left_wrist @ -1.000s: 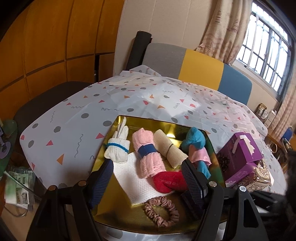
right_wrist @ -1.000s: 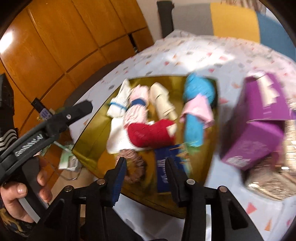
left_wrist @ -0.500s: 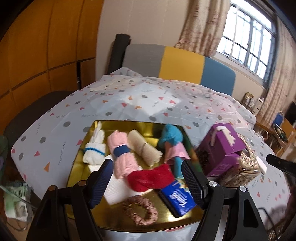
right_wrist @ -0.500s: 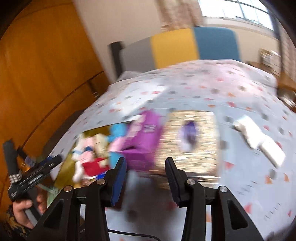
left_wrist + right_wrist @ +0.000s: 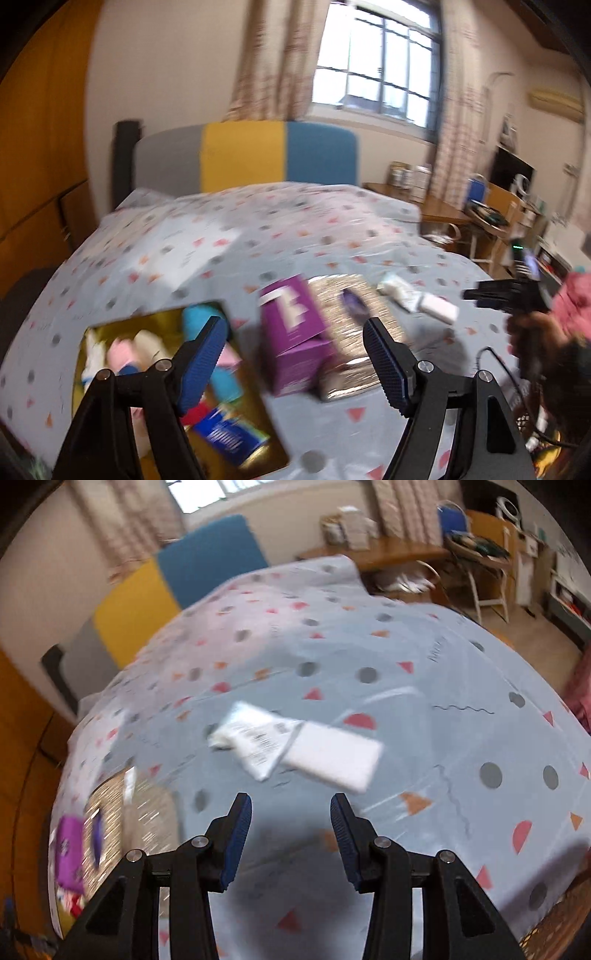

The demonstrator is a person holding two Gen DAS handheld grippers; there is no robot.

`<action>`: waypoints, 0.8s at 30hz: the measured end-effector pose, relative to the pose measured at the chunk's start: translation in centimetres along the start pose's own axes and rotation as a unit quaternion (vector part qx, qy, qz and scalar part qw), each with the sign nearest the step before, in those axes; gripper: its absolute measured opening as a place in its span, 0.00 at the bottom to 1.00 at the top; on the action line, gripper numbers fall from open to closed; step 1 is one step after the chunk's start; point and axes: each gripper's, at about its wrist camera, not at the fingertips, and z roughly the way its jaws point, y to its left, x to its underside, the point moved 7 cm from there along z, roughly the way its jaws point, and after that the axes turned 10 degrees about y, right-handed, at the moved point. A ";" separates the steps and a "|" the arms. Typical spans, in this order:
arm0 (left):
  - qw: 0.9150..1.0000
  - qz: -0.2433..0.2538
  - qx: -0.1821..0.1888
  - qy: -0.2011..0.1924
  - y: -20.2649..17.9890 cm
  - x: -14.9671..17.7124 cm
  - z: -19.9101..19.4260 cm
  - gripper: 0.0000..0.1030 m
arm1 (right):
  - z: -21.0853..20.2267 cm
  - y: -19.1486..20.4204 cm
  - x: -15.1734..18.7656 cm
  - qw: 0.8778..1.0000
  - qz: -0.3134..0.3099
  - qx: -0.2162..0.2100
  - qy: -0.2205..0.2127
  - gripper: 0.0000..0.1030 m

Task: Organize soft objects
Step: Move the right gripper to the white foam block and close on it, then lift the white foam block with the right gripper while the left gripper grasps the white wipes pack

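While the right gripper (image 5: 291, 834) is hanging with jaws apart and empty over the patterned tablecloth (image 5: 369, 646), two white packets (image 5: 295, 746) are lying just beyond it. The left gripper (image 5: 295, 360), wide apart and empty, is facing the purple box (image 5: 295, 332) and glitter tray (image 5: 354, 332). The gold tray (image 5: 96, 332) of soft rolls, central earlier, is now sitting near left.
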 end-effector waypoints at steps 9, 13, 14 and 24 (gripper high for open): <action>0.997 0.052 0.057 0.020 -7.7 -2.0 2.4 0.76 | 4.8 -2.6 -5.6 0.998 -0.038 0.022 0.034 0.65; 0.995 0.063 0.069 0.032 -9.5 -1.8 3.4 0.76 | 7.3 -2.1 -7.0 0.995 -0.078 0.028 0.056 0.66; 0.995 0.064 0.071 0.034 -9.7 -1.8 3.6 0.76 | 7.9 -2.0 -7.3 0.994 -0.084 0.025 0.062 0.69; 0.992 0.076 0.089 0.051 -12.2 -2.9 6.0 0.76 | 11.4 -2.0 -6.8 0.981 -0.144 0.007 0.131 0.80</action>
